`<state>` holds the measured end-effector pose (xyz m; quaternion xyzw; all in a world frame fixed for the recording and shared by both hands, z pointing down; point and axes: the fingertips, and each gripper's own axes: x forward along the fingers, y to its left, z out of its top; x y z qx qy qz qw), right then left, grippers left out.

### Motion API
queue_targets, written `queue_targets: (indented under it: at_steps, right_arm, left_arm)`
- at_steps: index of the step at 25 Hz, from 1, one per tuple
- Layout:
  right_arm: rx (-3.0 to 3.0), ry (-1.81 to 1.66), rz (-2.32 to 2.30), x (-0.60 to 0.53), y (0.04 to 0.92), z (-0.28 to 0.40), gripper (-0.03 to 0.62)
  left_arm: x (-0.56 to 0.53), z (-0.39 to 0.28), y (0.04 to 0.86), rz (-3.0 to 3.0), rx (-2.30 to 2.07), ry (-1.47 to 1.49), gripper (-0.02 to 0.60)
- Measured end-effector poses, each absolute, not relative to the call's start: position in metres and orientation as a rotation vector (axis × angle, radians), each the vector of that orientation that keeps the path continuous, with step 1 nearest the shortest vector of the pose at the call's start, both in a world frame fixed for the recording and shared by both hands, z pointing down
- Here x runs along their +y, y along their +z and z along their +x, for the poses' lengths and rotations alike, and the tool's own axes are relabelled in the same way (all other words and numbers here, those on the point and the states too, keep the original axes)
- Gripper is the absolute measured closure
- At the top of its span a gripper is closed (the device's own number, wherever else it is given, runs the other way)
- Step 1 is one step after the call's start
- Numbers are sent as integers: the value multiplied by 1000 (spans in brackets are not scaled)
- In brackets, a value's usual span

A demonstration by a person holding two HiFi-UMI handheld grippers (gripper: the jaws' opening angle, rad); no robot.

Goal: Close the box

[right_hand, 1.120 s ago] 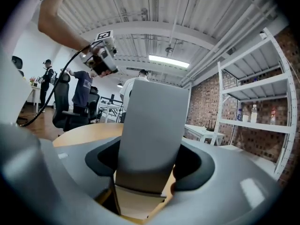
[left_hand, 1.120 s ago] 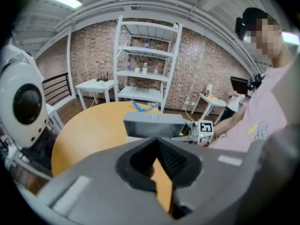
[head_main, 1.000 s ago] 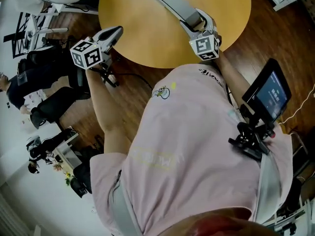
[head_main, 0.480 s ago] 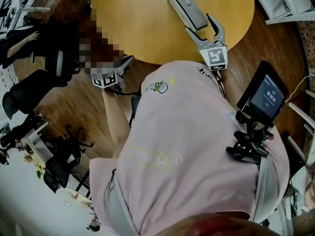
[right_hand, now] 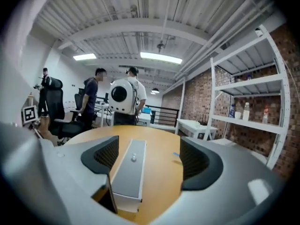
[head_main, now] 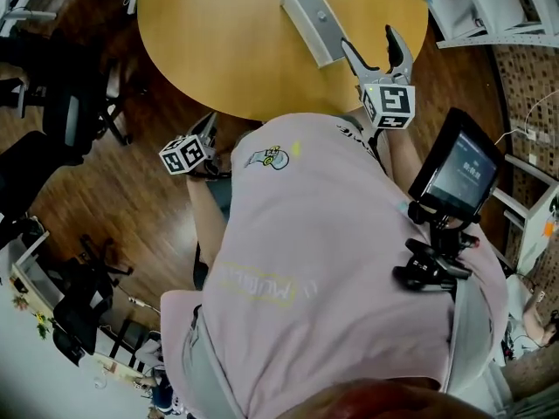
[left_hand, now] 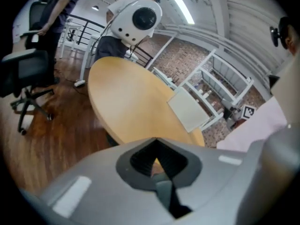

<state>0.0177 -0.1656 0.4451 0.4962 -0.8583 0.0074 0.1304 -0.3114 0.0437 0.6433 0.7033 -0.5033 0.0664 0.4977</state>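
A long grey box [head_main: 313, 17] lies on the round wooden table [head_main: 218, 42]; its lid, with a small knob, lies flat on top. My right gripper [head_main: 371, 42] hovers just behind the box's near end, and its jaws are opening. In the right gripper view the box [right_hand: 129, 170] sits ahead of the right gripper [right_hand: 147, 161], close to the left jaw, with neither pad touching it. My left gripper [head_main: 207, 126] hangs shut below the table's near edge, over the wooden floor. In the left gripper view the left gripper [left_hand: 157, 168] is empty and the box [left_hand: 190, 109] lies far off.
A screen on a clamp [head_main: 458, 168] juts from the person's chest at the right. Office chairs [head_main: 70, 112] stand on the floor to the left. White shelving [right_hand: 243, 121] rises at the right. Beyond the table stand people and a white round-headed machine [right_hand: 119, 95].
My right gripper has let go of the box's near end, drawn back a little and spread its jaws. The left gripper has dropped from the table edge toward the body.
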Motion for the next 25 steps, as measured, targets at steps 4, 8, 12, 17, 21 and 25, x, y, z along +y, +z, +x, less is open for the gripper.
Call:
queue_targets:
  at_steps: [4, 8, 12, 17, 21, 25]
  right_arm:
    - [-2433, 141, 1434, -173, 468, 8, 249]
    - [-2395, 99, 1377, -175, 469, -13, 249]
    - [-2476, 7, 1299, -176, 450, -53, 249]
    - [-2472, 84, 1218, -180, 479, -59, 249]
    - [-2244, 137, 1098, -162, 560, -48, 246]
    - [-2269, 2, 1106, -155, 561, -45, 244]
  left_arm:
    - [80, -298, 682, 1563, -1230, 123, 577]
    - [133, -312, 729, 1424, -1269, 202, 577]
    - [184, -354, 767, 1201, -1361, 138, 577]
    - [252, -282, 813, 1003, -1219, 178, 577]
    - [307, -216, 820, 981, -1087, 245, 577]
    - [356, -166, 818, 904, -989, 265, 577]
